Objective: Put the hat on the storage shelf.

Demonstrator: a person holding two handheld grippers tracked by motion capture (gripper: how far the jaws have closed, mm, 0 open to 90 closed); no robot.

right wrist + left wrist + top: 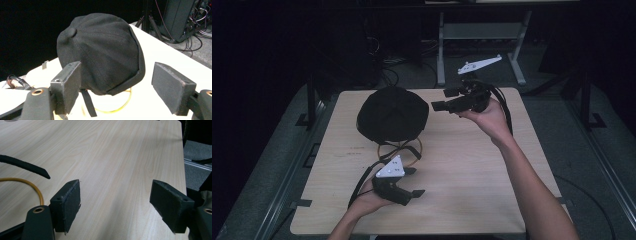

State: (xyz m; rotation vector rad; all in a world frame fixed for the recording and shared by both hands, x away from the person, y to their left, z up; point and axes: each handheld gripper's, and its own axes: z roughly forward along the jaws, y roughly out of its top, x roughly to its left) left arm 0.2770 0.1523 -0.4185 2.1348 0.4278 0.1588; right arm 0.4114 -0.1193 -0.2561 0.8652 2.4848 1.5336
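Black cap [100, 52] ahead of right gripper [116, 87], jaws apart.

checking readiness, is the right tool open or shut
Open: the right tool shows its two black pads set wide apart, nothing between them, aimed at the black fabric cap.

Black cap [100, 52]: its underside and interior are hidden, and it covers the upper part of the yellow-orange ring [412, 150] beneath it; in the right gripper view a short arc of the ring shows under the brim. Black strap [27, 166]: cut off at the left edge of the left gripper view, its origin hidden. Left gripper [115, 205] and right gripper [116, 87]: bodies cut off at the bottom edges of their own views. Room beyond the table [462, 165]: too dark to resolve. Person's forearms: cut off at the bottom edge.
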